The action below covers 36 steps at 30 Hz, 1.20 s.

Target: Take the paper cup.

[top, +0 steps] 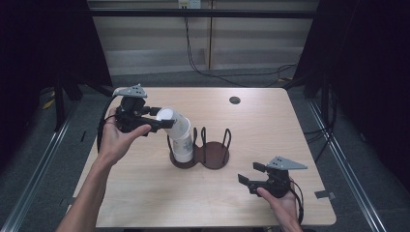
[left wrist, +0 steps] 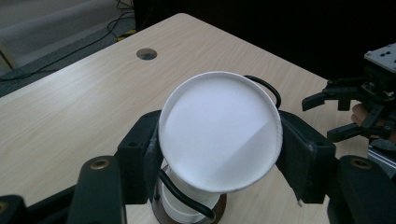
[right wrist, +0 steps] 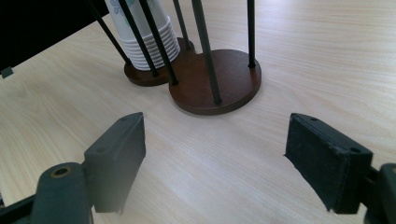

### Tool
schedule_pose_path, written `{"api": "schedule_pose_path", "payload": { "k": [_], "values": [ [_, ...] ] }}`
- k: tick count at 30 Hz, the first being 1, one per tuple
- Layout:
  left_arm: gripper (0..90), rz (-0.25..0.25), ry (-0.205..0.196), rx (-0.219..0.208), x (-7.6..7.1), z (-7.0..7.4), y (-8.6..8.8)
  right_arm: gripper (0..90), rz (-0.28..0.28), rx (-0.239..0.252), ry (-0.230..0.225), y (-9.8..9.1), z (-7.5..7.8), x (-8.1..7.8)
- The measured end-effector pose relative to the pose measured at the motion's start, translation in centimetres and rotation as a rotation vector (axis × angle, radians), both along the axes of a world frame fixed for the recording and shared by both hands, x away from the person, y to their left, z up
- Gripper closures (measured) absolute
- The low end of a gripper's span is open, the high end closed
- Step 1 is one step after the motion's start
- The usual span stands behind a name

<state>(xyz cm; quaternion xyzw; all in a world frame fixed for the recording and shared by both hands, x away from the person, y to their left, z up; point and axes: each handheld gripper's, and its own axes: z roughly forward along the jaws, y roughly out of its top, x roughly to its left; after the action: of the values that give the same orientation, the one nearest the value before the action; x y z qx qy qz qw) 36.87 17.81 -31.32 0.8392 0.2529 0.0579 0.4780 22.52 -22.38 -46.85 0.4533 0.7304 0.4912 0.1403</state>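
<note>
The left gripper [top: 162, 123] is clamping a white paper cup [top: 170, 117] by its rim, one black jaw pressing on each side of the open mouth, as the left gripper view [left wrist: 219, 140] is showing plainly. The cup is tilting, its mouth turning toward the left and far side of the table [top: 145, 193] while its base is pointing down and right into the stack of paper cups [top: 183, 145] that is standing in the left bay of the wire cup holder [top: 200, 154]. So the cup's long axis is leaning away from the upright rods, and it appears to be coming off the stack at a slant rather than straight up; judging by this, the coming move is turning on drawing it along that tilted axis, up and to the left, so that the cup beneath is staying seated.

The right gripper [top: 247, 174] is resting near the right front edge, its jaws standing apart with nothing between them [right wrist: 215, 158]. It is lying well apart from the holder, whose empty right bay [right wrist: 219, 79] is facing it; the left hand [top: 116, 140] is much the nearer to the stack
</note>
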Motion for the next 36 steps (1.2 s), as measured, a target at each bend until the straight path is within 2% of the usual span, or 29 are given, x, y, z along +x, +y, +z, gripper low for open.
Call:
{"api": "schedule_pose_path", "payload": {
  "k": [2, 7, 10, 12, 16, 20, 26, 30, 36],
  "values": [
    [37.3, -0.008, -0.002, -0.025, -0.3, 0.1, 0.3, 19.6, 0.0, 0.002, 0.0, 0.0, 0.0, 0.0],
    [37.3, -0.026, -0.003, -0.033, -1.0, -0.1, 0.9, 19.6, -0.004, 0.0, 0.0, 0.0, 0.0, 0.0],
    [37.3, -0.036, 0.018, -0.06, -1.3, -0.4, 1.5, 19.6, -0.003, 0.003, -0.002, 0.0, 0.0, 0.0],
    [37.3, -0.042, 0.018, -0.079, -1.5, -0.7, 1.9, 19.5, -0.003, 0.003, -0.002, 0.0, 0.0, 0.0],
    [37.2, -0.051, 0.014, -0.087, -2.2, -1.0, 2.2, 19.3, 0.002, 0.004, -0.001, 0.1, 0.0, 0.0],
    [37.2, -0.041, -0.008, -0.082, -2.9, -1.2, 2.8, 18.9, 0.002, 0.004, 0.0, 0.1, 0.1, 0.0],
    [37.2, -0.055, -0.006, -0.089, -3.8, -1.5, 3.3, 16.8, 0.009, 0.012, -0.006, 0.1, 0.1, -0.1],
    [37.2, -0.056, -0.003, -0.078, -4.2, -2.0, 3.6, 14.4, 0.042, 0.024, -0.018, 0.3, 0.3, -0.2],
    [37.1, -0.087, 0.006, -0.062, -5.1, -2.3, 3.1, 13.5, 0.064, 0.023, -0.012, 1.0, 0.3, -0.1]
  ]
}}
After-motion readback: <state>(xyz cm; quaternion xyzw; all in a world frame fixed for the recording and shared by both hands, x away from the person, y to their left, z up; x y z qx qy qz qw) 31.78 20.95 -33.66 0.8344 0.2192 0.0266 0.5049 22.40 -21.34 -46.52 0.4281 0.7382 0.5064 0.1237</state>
